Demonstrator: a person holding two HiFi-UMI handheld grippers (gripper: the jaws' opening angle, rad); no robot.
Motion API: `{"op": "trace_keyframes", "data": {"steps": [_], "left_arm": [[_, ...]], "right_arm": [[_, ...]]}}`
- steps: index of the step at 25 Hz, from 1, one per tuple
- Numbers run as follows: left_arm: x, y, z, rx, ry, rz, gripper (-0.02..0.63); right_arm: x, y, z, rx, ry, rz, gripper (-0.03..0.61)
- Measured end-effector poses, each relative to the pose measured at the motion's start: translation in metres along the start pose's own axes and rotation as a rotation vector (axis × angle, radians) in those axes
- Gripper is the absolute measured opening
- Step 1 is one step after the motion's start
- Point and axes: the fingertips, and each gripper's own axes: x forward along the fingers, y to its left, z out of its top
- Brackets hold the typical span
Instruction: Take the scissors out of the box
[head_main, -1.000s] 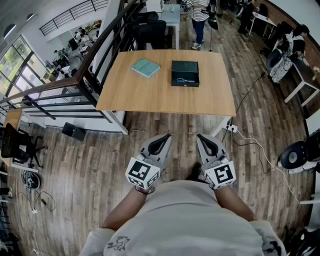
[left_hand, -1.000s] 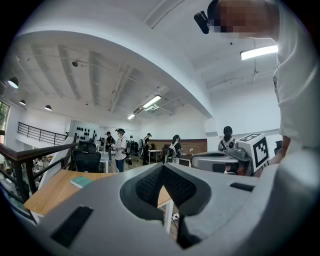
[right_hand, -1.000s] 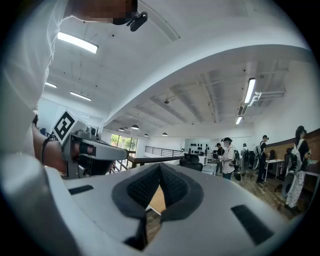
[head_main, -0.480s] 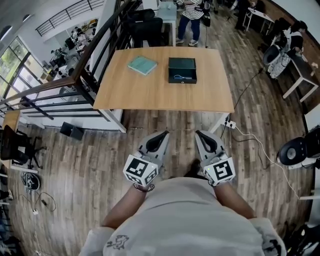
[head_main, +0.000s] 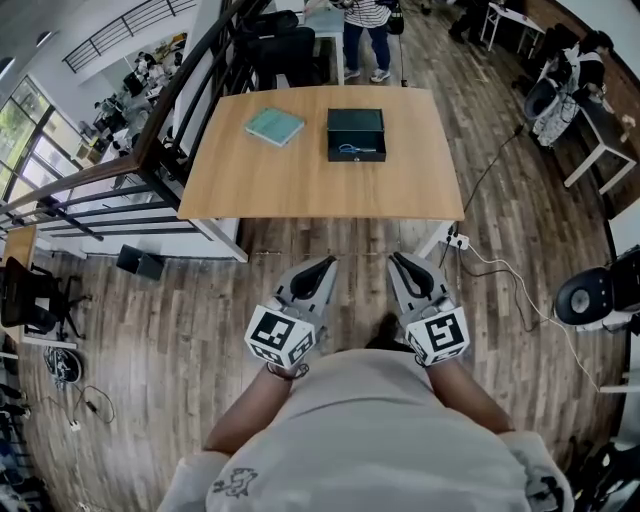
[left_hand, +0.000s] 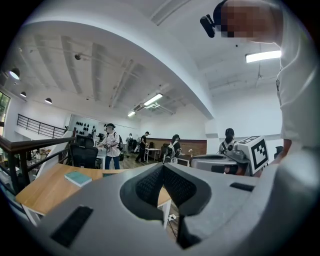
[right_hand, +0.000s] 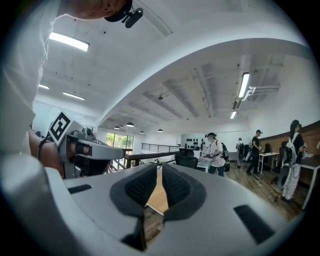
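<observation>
The dark box (head_main: 355, 135) lies open on the far half of the wooden table (head_main: 310, 185). The scissors (head_main: 350, 150), with blue handles, rest inside it near its front wall. Both grippers are held level in front of the person's chest, well short of the table. My left gripper (head_main: 329, 262) (left_hand: 163, 167) is shut, its pads meeting with nothing between them. The jaws of my right gripper (head_main: 394, 258) (right_hand: 160, 172) are opening. A narrow gap shows between the pads and holds nothing.
A teal book (head_main: 274, 126) (left_hand: 77, 178) lies on the table left of the box. A black railing (head_main: 150, 150) runs along the table's left side. A cable and power strip (head_main: 460, 242) lie on the floor by the table's right leg. People stand beyond the table.
The table with the box has grown a little larger and slid up and left in the head view. Both grippers keep their places before the person's chest.
</observation>
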Motion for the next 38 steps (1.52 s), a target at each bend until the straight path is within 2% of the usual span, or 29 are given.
{"op": "trace_keyframes", "data": {"steps": [7,10,13,26,38], "left_arm": [[0.029,0.005,-0.008,-0.005,0.028,0.012,0.005],[0.051,0.010,-0.013,-0.003,0.044,0.023,0.006],[0.078,0.014,-0.015,-0.002,0.056,0.036,0.005],[0.188,0.017,-0.020,-0.001,0.081,0.088,0.005],[0.220,0.038,-0.034,-0.030,0.105,0.097,0.005]], "right_arm": [[0.014,-0.028,-0.015,0.033,0.021,0.021,0.101],[0.024,-0.046,-0.026,0.052,0.036,0.047,0.144],[0.033,-0.072,-0.032,0.062,0.040,0.065,0.160],[0.053,-0.181,-0.050,0.090,0.063,0.139,0.169],[0.063,-0.210,-0.071,0.127,0.102,0.135,0.169]]}}
